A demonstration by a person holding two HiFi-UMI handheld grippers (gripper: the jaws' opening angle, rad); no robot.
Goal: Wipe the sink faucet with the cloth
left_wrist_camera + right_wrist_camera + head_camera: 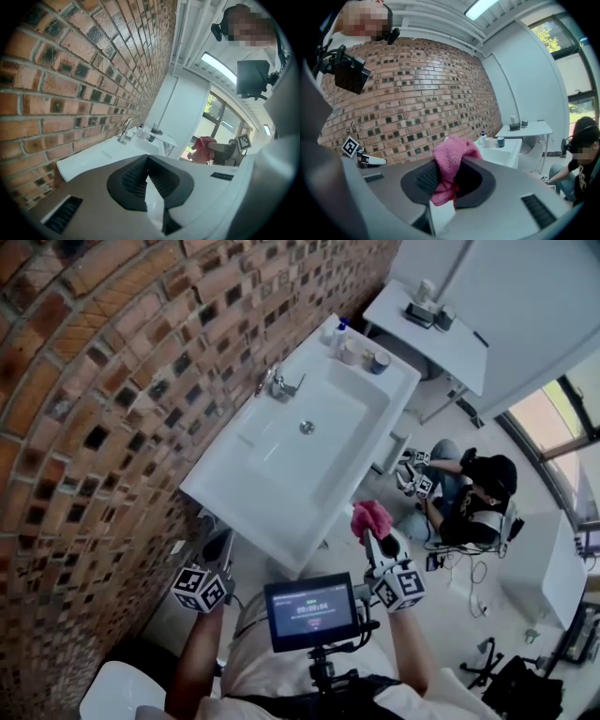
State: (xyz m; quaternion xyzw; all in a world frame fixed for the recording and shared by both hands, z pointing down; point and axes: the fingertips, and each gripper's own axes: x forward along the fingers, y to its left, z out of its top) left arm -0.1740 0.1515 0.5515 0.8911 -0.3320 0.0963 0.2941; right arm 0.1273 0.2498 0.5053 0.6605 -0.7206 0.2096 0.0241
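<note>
Two grippers sit at the bottom of the head view, both short of the sink [246, 486], which runs diagonally from the centre toward the upper right along the brick wall [84, 399]. The right gripper [373, 536], lower centre-right, has its jaws closed on the pink cloth [371, 517]. In the right gripper view the cloth is pinched through its middle, with a bunched wad standing up past the tips and a tail hanging below. That exposed wad looks deliberate: it puts soft towel, not hard jaw, forward for rubbing metal.

The left gripper [146, 161], lower left in the head view, has its jaws brought together with nothing between them. It appears to be idling beside the near corner of the basin, perhaps kept free as a brace or simply out of the way.

The faucet [278, 383], a chrome spout with a lever, stands on the wall-side rim in the upper centre of the head view, well apart from the cloth. Cups and bottles [358, 346] crowd the far end of the rim, so the approach is probably best made over the open basin. Wiping has not begun; the reach across to the faucet comes next. A seated person [473, 491] is at the right, clear of the work.
</note>
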